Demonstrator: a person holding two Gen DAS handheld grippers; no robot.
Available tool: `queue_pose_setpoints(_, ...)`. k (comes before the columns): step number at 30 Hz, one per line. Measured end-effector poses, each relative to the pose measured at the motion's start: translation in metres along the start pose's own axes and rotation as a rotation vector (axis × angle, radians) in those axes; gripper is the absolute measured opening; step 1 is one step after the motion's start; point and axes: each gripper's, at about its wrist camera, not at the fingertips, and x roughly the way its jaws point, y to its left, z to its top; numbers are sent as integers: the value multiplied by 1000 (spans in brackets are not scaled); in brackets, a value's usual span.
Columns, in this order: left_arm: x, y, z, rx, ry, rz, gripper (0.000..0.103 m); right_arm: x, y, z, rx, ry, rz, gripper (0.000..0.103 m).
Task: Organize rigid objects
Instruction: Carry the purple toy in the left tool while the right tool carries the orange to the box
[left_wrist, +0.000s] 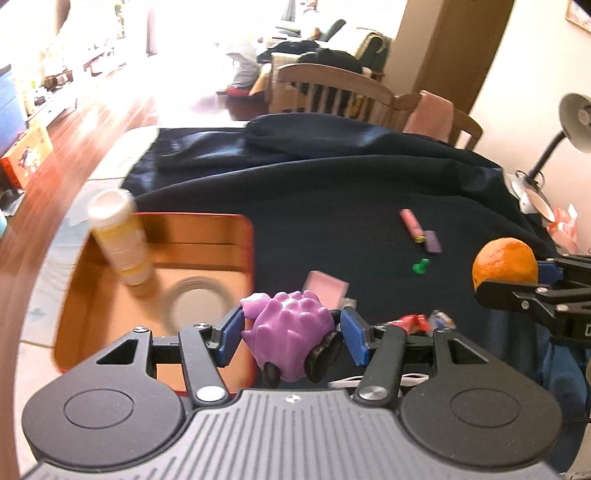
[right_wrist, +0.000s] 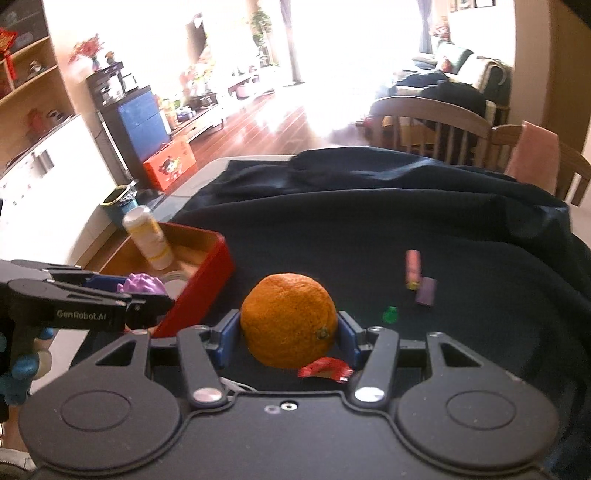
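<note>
My left gripper (left_wrist: 291, 332) is shut on a purple spiky toy figure (left_wrist: 291, 338) and holds it over the right edge of the red box (left_wrist: 243, 236). In the box stand a white and yellow bottle (left_wrist: 120, 238) and a roll of tape (left_wrist: 197, 302). My right gripper (right_wrist: 290, 332) is shut on an orange (right_wrist: 290, 319) above the dark cloth, right of the box (right_wrist: 207, 291). The orange also shows at the right of the left wrist view (left_wrist: 504, 264). The left gripper and toy (right_wrist: 142, 284) show at the left of the right wrist view.
On the dark cloth (left_wrist: 351, 184) lie a pink tube (left_wrist: 410, 221), a purple block (left_wrist: 432, 242), a small green piece (left_wrist: 421, 266), a pink box (left_wrist: 327, 288) and a red wrapper (right_wrist: 327, 367). Wooden chairs (left_wrist: 332, 88) stand behind the table. A desk lamp (left_wrist: 574, 122) stands at the right.
</note>
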Motion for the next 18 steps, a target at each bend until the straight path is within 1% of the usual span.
queue_pose_setpoints(4, -3, 34, -1, -29, 2, 24, 57, 14, 25, 5, -28, 14, 14, 54)
queue_pose_setpoints(9, -3, 71, -1, -41, 5, 47, 57, 34, 58, 15, -51, 17, 27, 54)
queue_pose_setpoints(13, 2, 94, 1, -28, 13, 62, 57, 55, 82, 26, -78, 18, 38, 54)
queue_pose_setpoints(18, 14, 115, 1, 0, 39, 72, 57, 89, 107, 39, -102, 17, 25, 54)
